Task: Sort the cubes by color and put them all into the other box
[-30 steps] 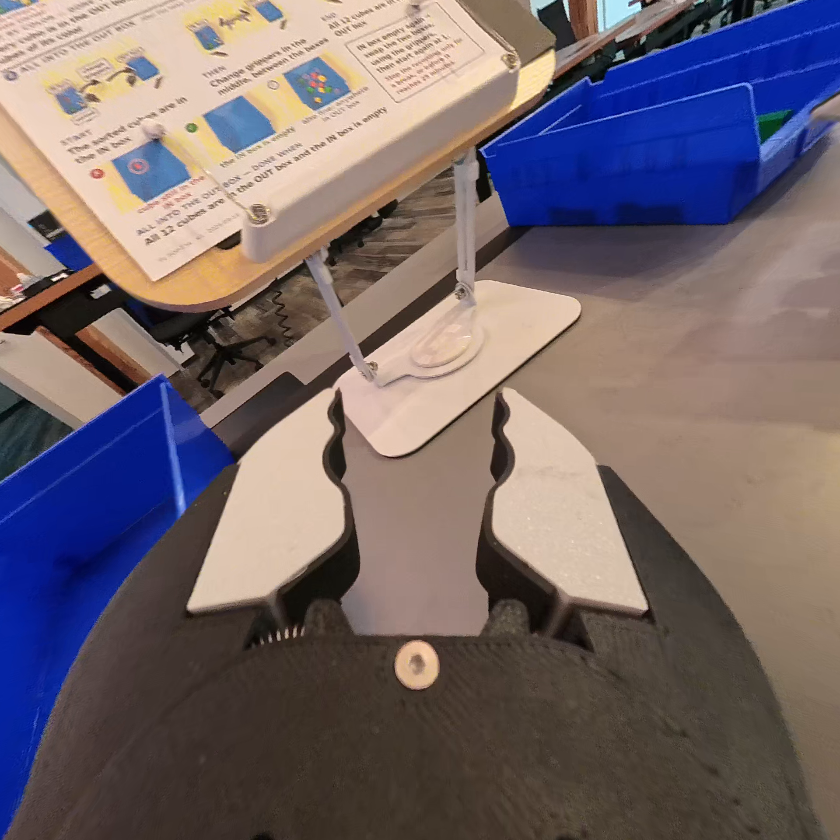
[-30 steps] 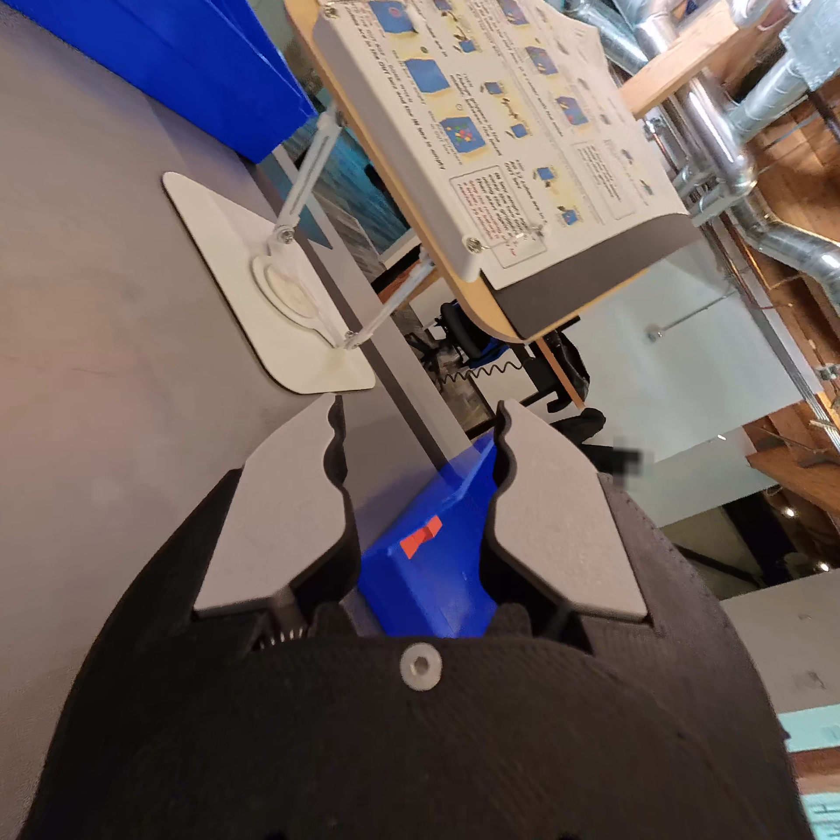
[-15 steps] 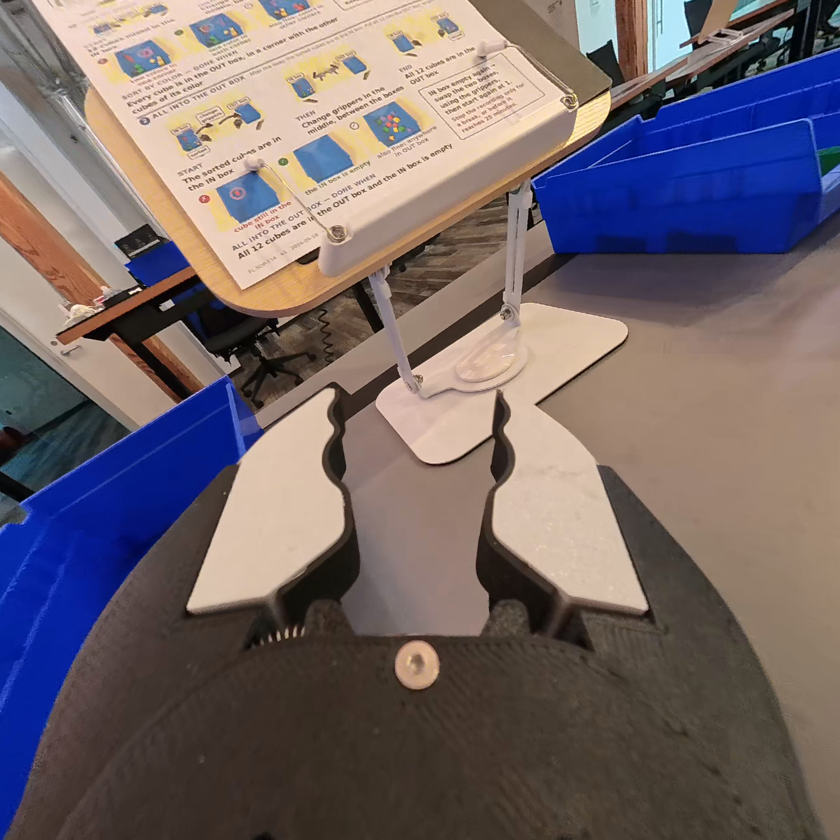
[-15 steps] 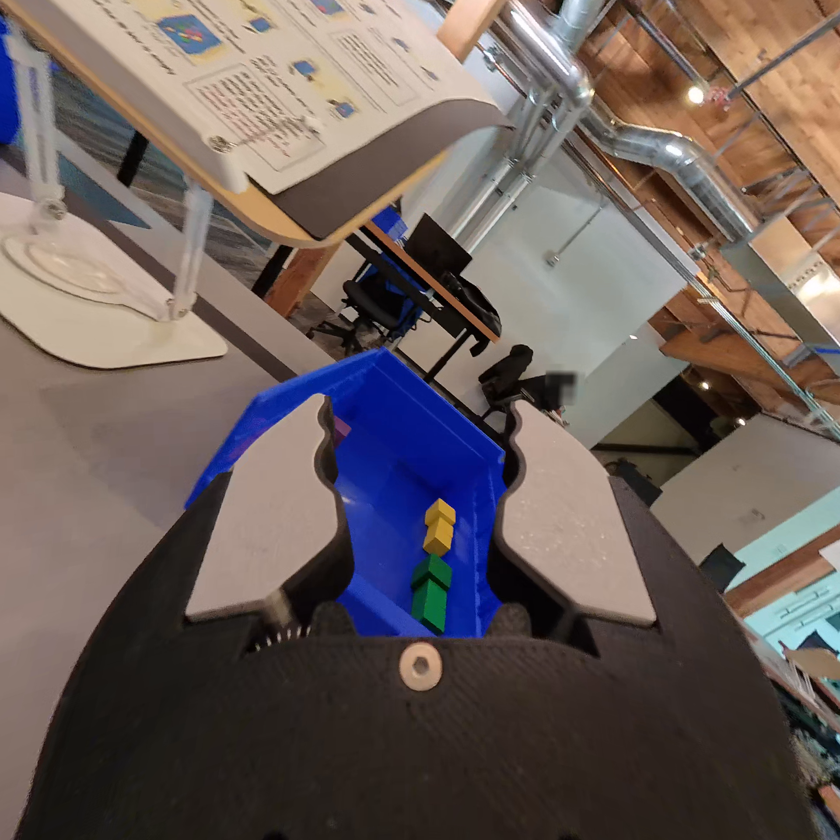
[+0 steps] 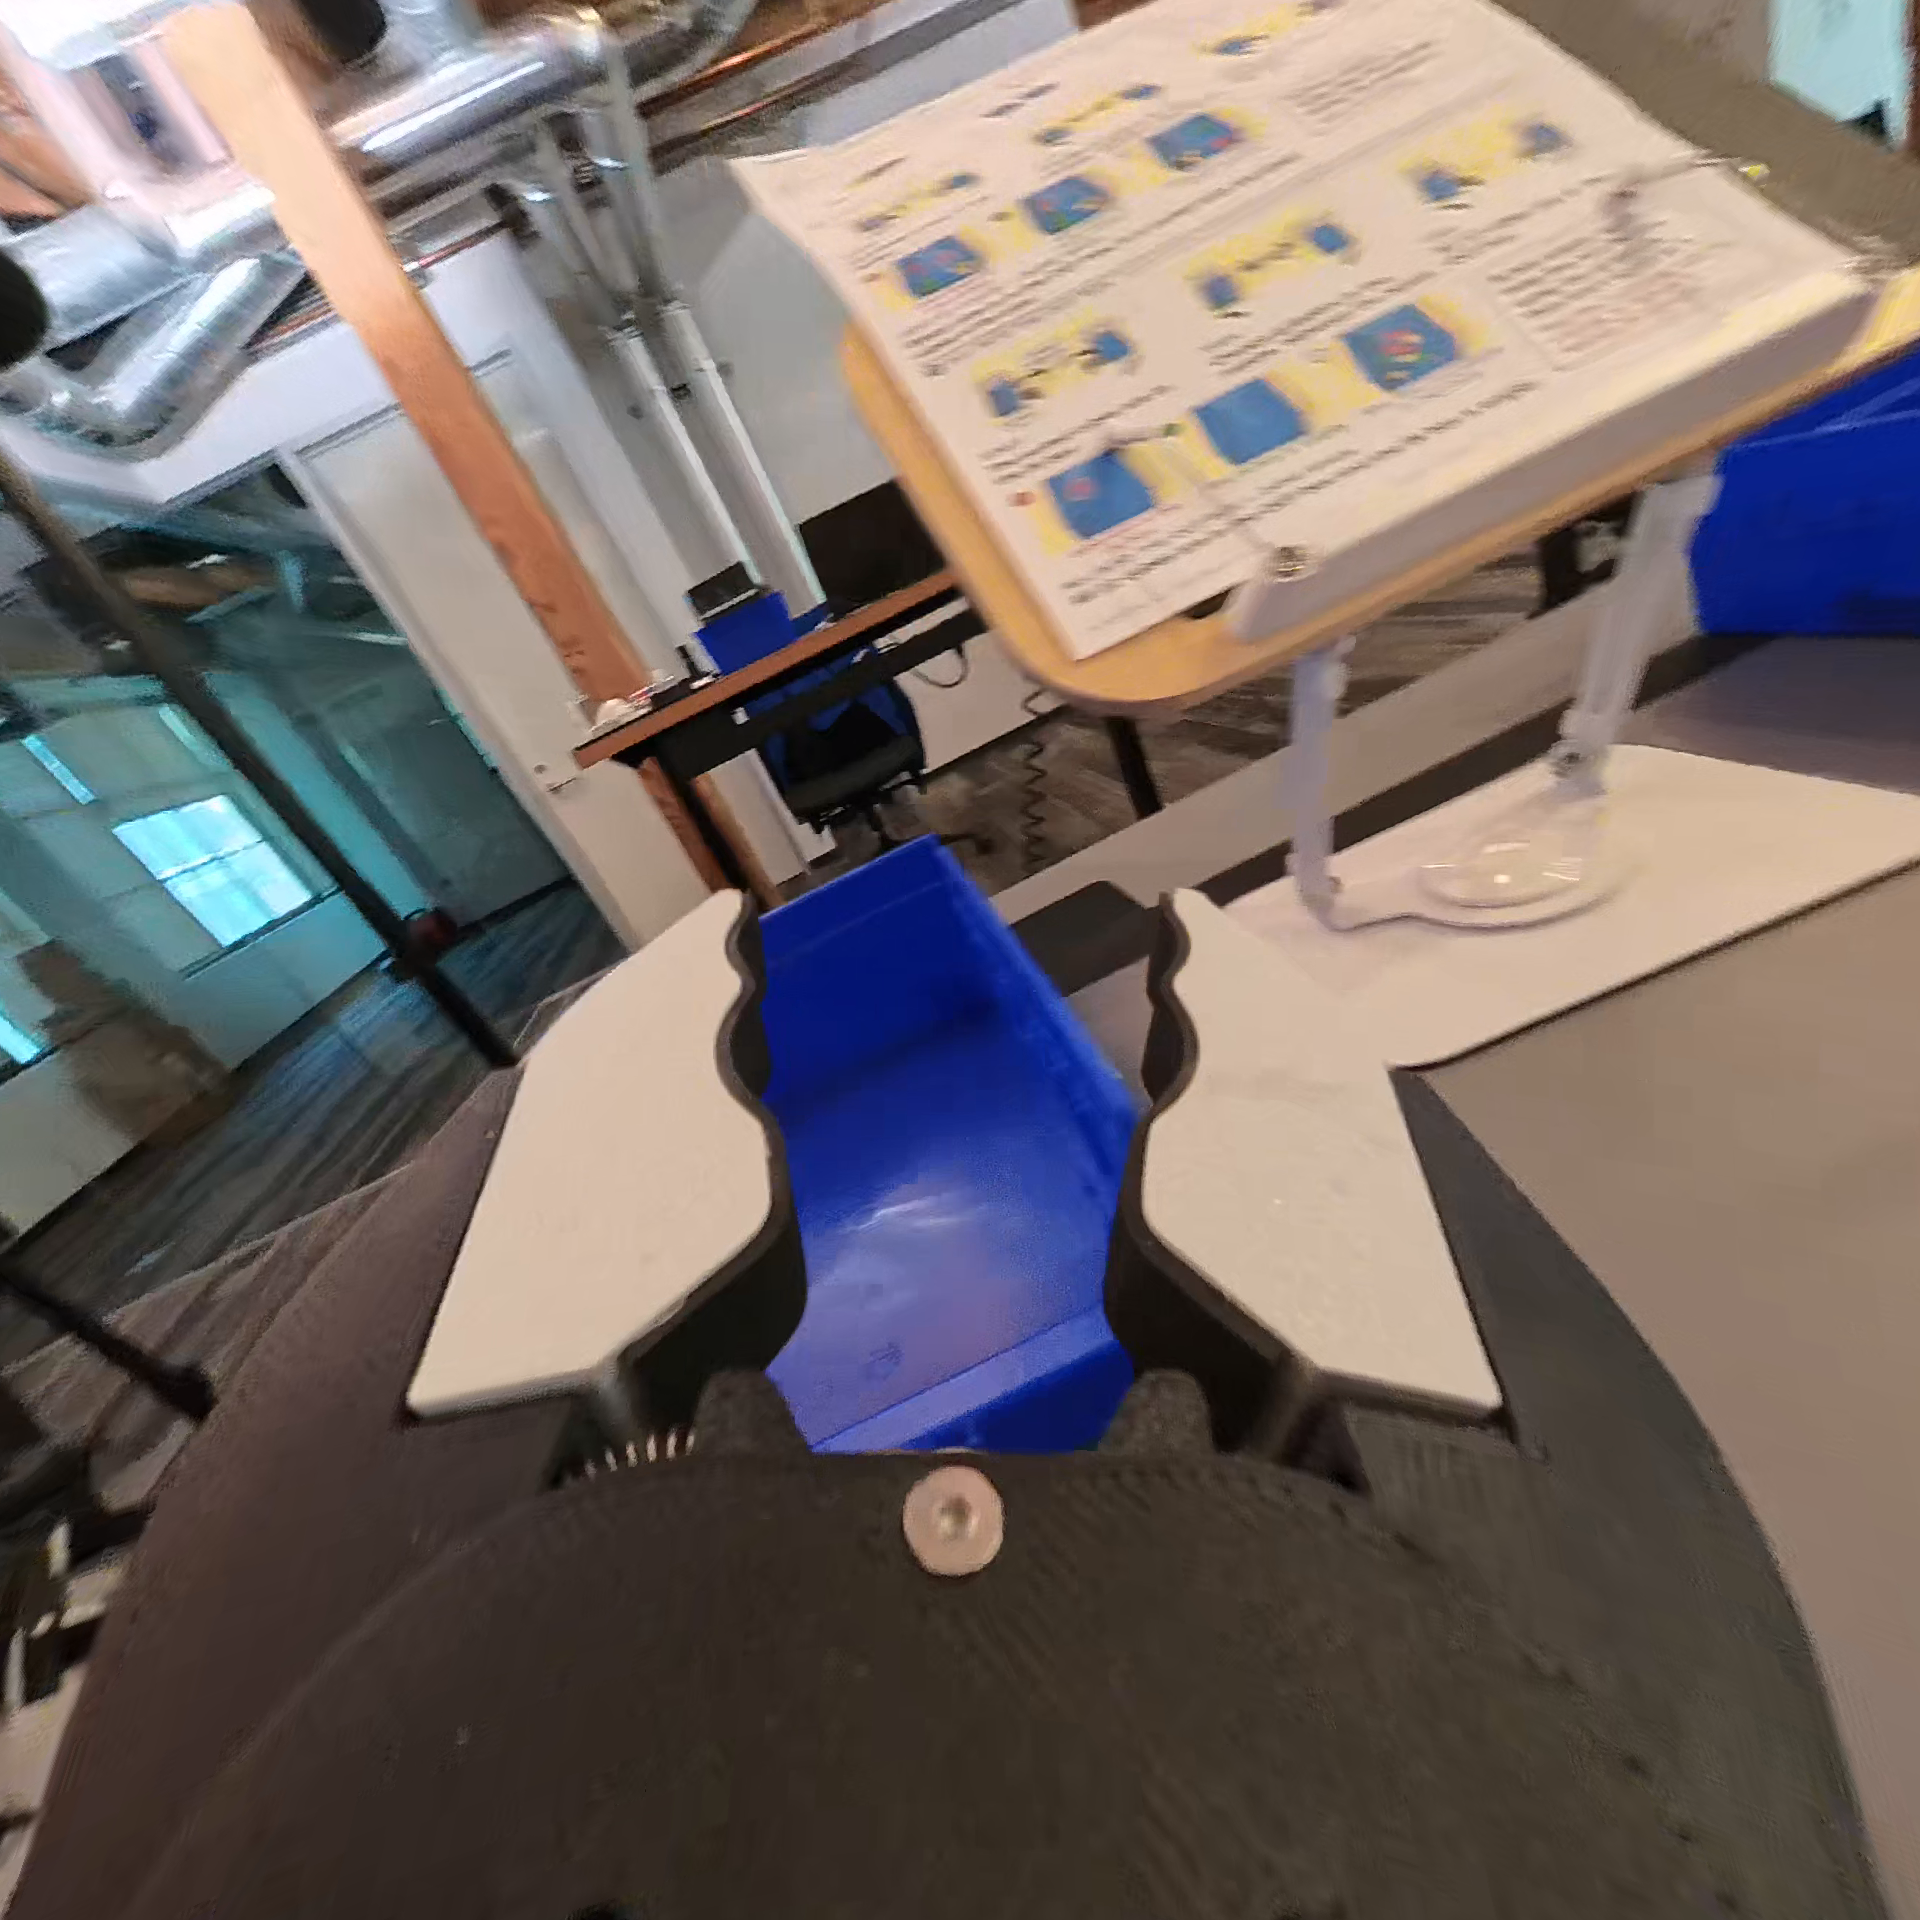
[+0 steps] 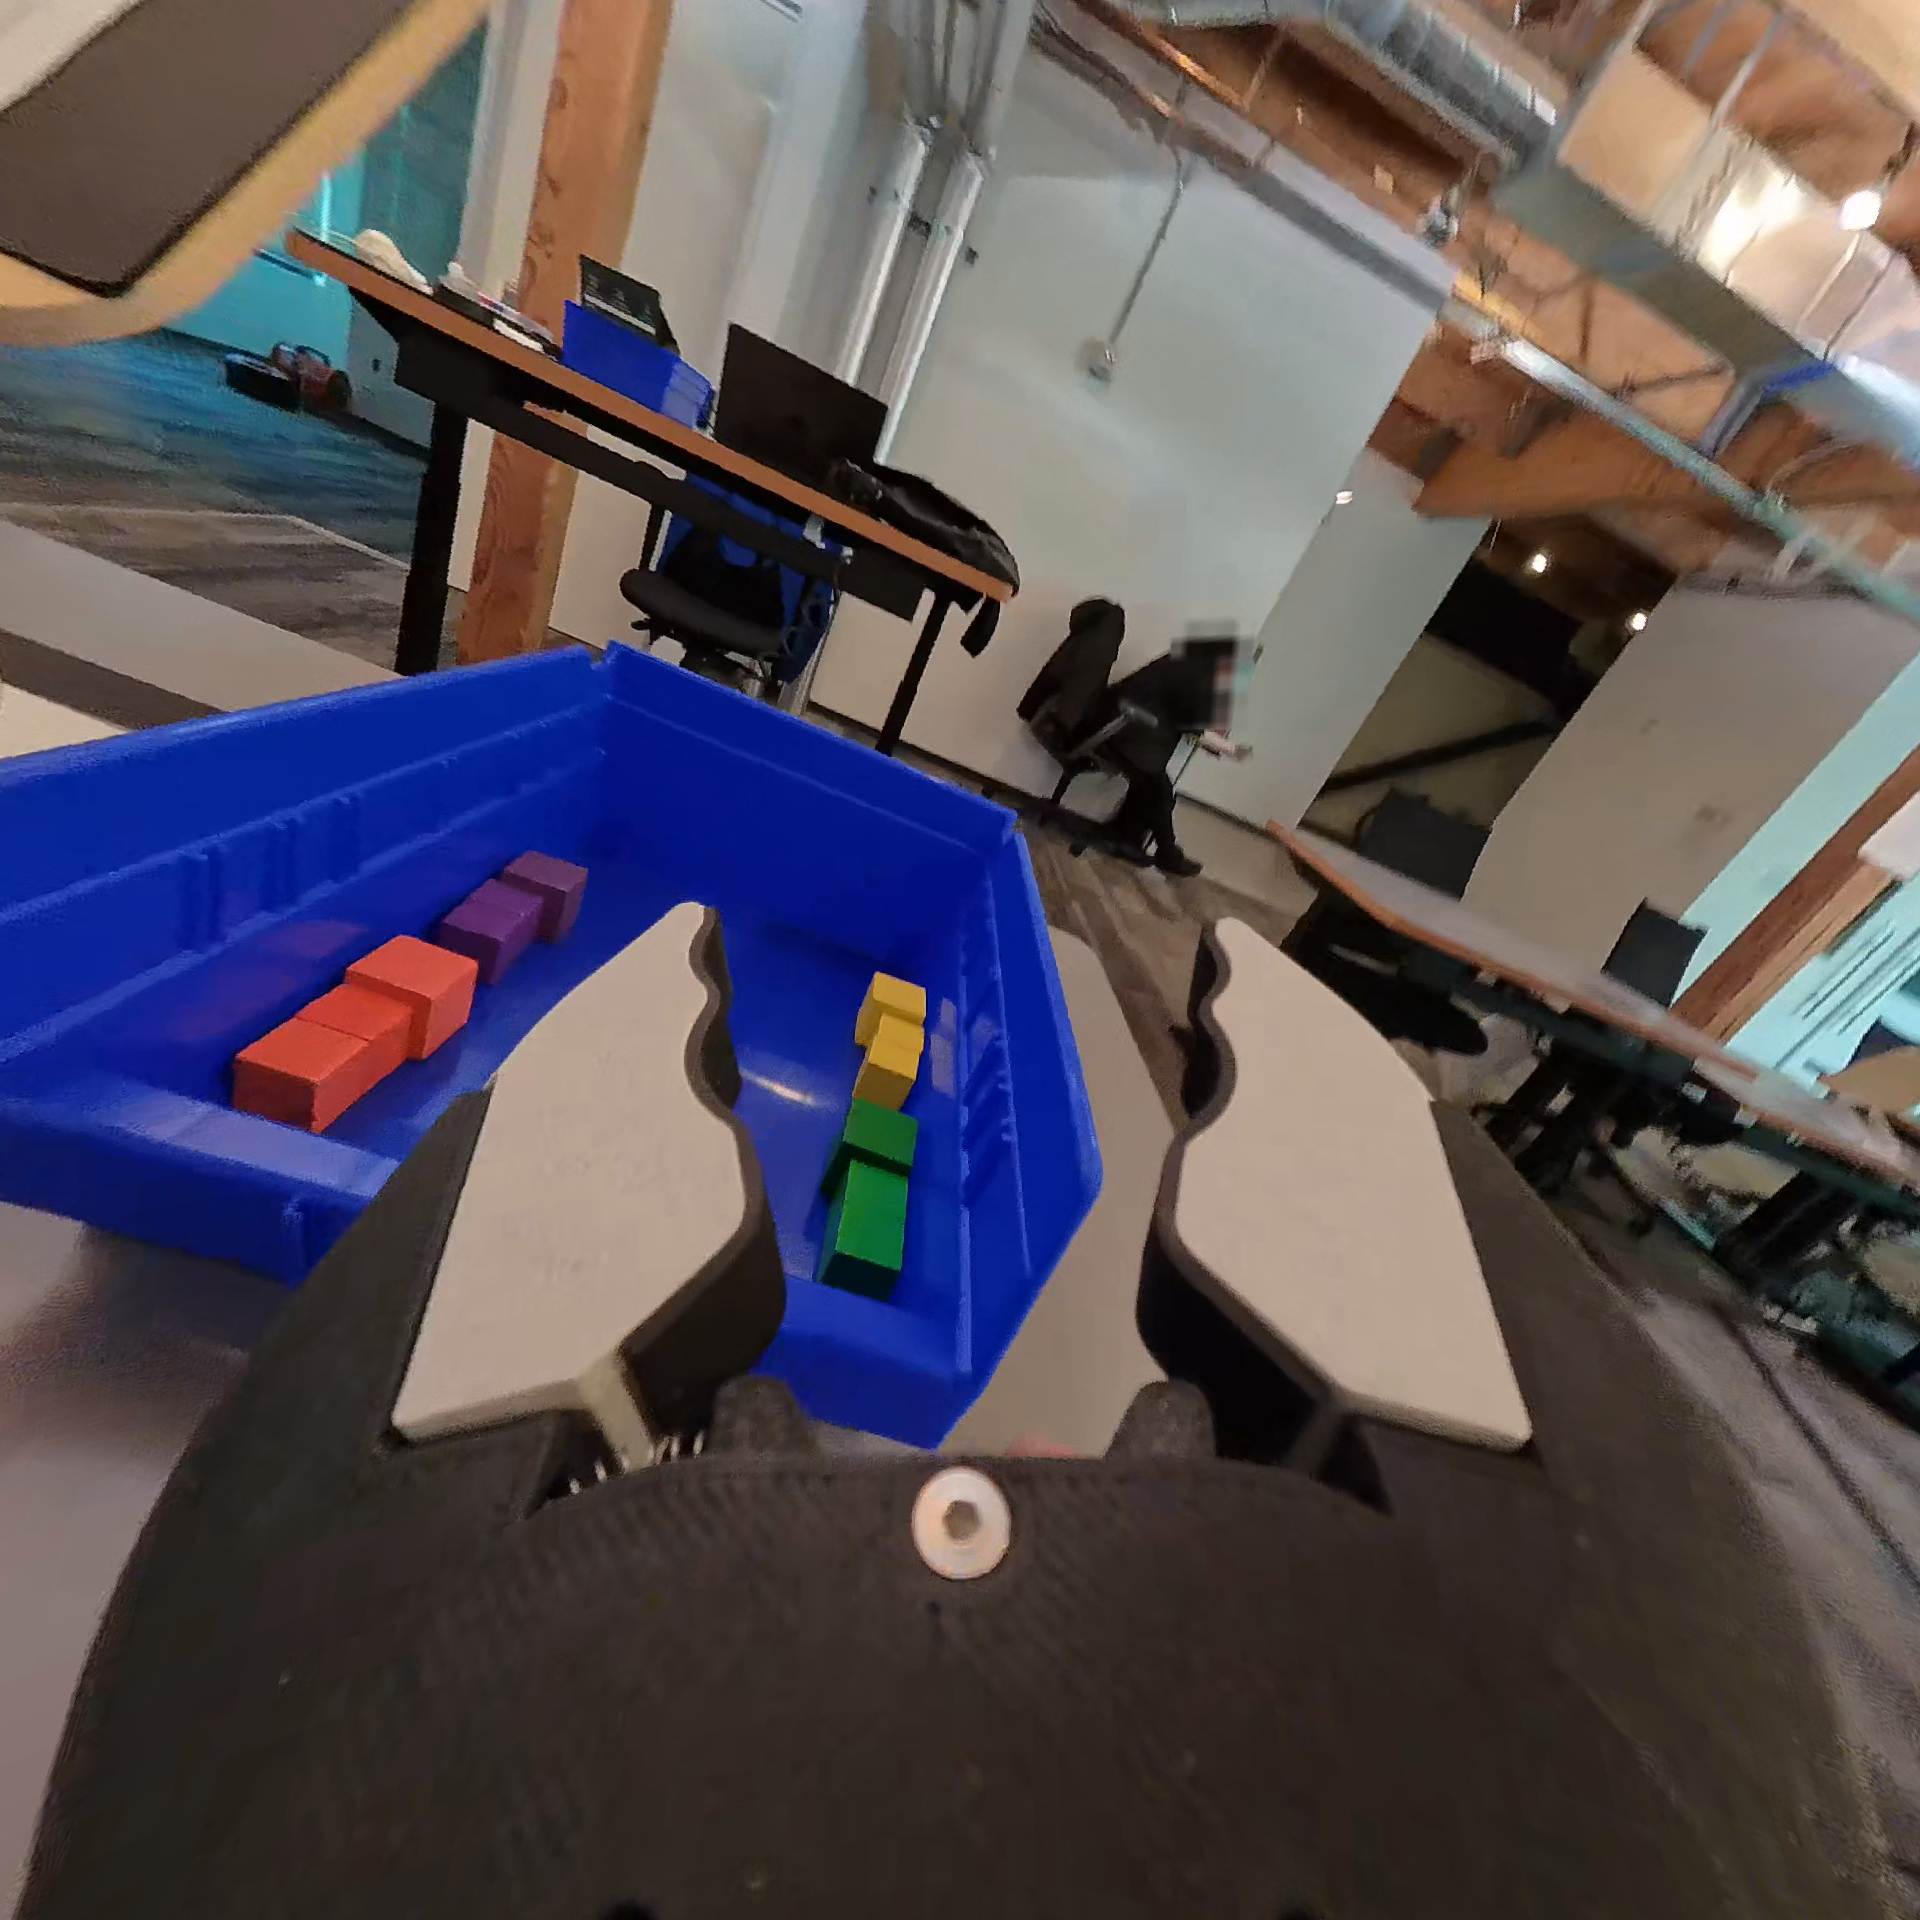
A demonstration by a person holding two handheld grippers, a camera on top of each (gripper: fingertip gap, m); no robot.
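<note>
Left gripper (image 5: 951, 940): jaws spread wide, nothing between them; grey pads (image 5: 613, 1164) bare.
Seen through left jaws: empty blue box (image 5: 935, 1164), its inside floor glossy and bare; no cube shows in the visible part.
Right of left gripper: grey tabletop (image 5: 1704, 1195); on it the white base plate (image 5: 1538, 935) of a stand, with thin white legs rising to a tilted wooden board.
Instruction sheet (image 5: 1288, 312): printed page with small blue and yellow pictures, lying on that board; blurred.
Far right, left wrist view: part of another blue box (image 5: 1829, 520), behind the stand.
Right gripper (image 6: 956, 930): jaws spread wide, holding nothing; it hangs over the near right corner of a box.
Blue box with cubes (image 6: 312, 748): stands on the grey table, open top, holds all the cubes seen.
Red cubes (image 6: 353, 1029): three in a row, touching, along the left side of the box floor.
Purple cubes (image 6: 514, 909): two, touching, just beyond the red row in the same line.
Green cubes (image 6: 871, 1195): two, touching, along the right wall, nearest the gripper.
Yellow cubes (image 6: 890, 1039): two, touching, just beyond the green pair.
Other cubes: part of the box floor is hidden by the left finger; cannot tell.
Background: desks, office chairs, a wooden post, ceiling ducts; a seated person (image 6: 1153, 727) well beyond the table.
</note>
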